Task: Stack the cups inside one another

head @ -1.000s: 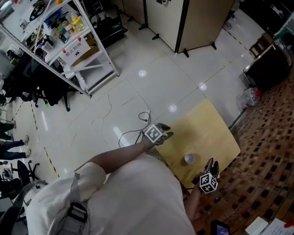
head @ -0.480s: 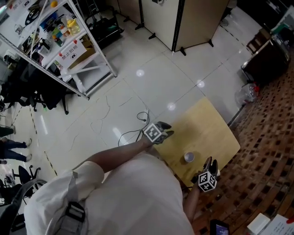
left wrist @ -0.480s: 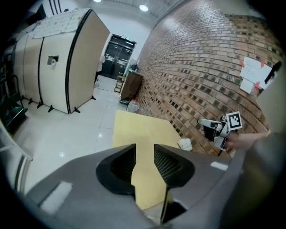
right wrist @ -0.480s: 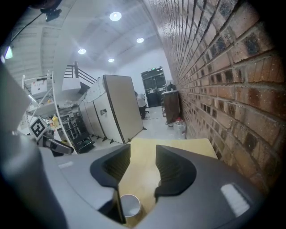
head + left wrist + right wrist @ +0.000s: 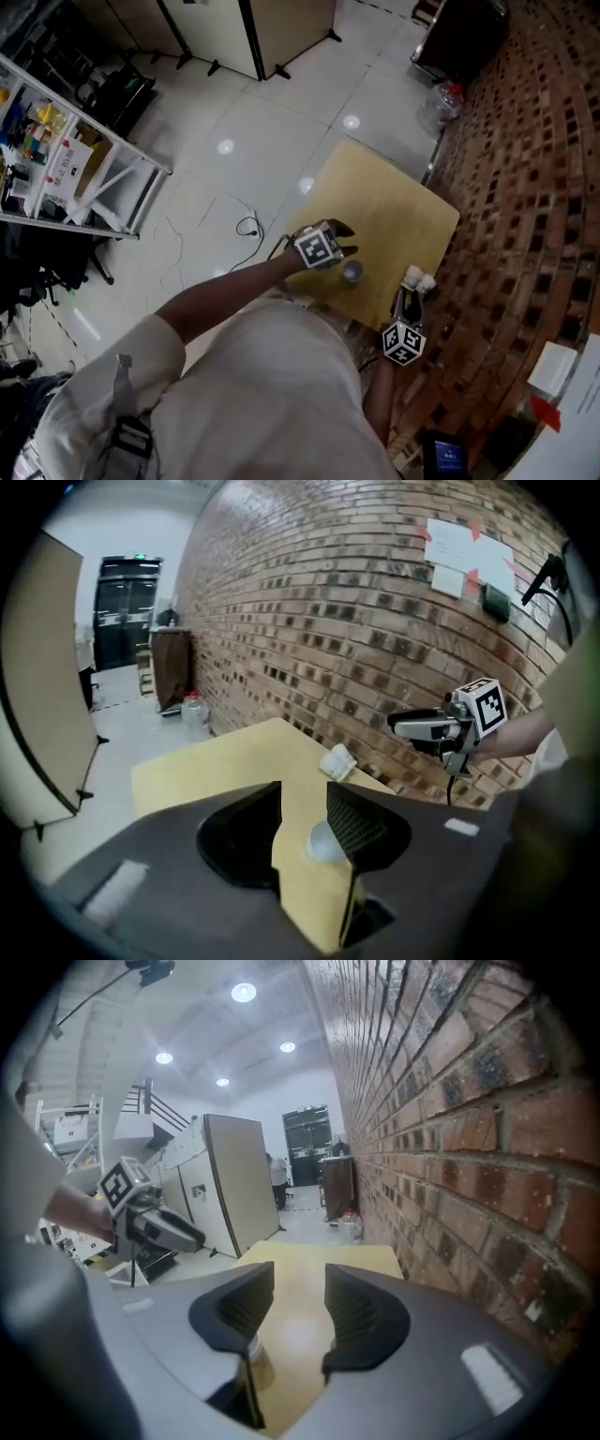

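A small pale cup (image 5: pixel 352 272) stands upright near the front edge of the yellow wooden table (image 5: pixel 384 202). My left gripper (image 5: pixel 345 249) hovers just beside and above it, its jaws opening. In the left gripper view the cup (image 5: pixel 323 841) shows through the gap of the left gripper (image 5: pixel 303 794), close to the right-hand jaw, with no pad pressing on it. My right gripper (image 5: pixel 414 289) is open over the table's near right corner, and only bare table lies between its jaws (image 5: pixel 298 1279). The cup (image 5: pixel 253 1358) sits low and left of them.
A small crumpled white thing (image 5: pixel 337 761) lies at the table edge by the brick wall (image 5: pixel 525 141), just ahead of the right gripper. A cable (image 5: pixel 248 230) trails on the white floor at left. Shelving (image 5: pixel 66 169) and partition panels (image 5: pixel 281 23) stand farther off.
The head view has swung round. My left gripper has moved from the table's left edge across to the cup. My right gripper has shifted toward the table's corner by the white thing.
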Tool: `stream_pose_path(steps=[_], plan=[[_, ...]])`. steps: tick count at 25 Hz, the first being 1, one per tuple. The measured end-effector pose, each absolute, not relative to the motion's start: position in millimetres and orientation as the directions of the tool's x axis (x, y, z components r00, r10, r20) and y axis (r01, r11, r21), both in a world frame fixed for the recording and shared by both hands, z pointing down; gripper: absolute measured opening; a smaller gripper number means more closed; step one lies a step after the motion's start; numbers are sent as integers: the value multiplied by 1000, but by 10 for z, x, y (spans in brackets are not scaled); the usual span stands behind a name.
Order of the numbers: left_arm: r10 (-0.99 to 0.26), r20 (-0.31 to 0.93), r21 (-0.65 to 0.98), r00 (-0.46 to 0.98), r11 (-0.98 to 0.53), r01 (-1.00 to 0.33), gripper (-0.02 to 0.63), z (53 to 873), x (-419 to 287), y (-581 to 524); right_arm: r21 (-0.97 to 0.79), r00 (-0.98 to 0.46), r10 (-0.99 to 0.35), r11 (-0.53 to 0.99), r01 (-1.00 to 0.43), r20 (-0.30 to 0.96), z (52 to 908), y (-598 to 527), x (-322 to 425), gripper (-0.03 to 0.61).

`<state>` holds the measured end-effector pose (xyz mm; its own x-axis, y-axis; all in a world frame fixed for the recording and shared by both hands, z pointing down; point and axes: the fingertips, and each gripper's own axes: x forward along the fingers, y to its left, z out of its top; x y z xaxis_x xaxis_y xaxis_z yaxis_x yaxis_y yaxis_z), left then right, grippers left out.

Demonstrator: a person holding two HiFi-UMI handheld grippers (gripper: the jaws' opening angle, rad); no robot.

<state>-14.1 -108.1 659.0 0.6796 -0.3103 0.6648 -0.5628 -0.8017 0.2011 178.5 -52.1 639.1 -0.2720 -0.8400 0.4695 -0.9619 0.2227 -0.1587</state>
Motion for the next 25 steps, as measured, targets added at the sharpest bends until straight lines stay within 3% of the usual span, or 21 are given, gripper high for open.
stream_pose_path(steps=[8,25], plan=[[-117,705,172,700,-929,-329,175,6655,1047,-1195,-151,-201,-852,145,-978,483,6460,-23,2246,159],[66,840,77,539,-997,3,186,7412,2348,-1382,-117,-219,-809,185,-976,546,6825,211,2610,155]])
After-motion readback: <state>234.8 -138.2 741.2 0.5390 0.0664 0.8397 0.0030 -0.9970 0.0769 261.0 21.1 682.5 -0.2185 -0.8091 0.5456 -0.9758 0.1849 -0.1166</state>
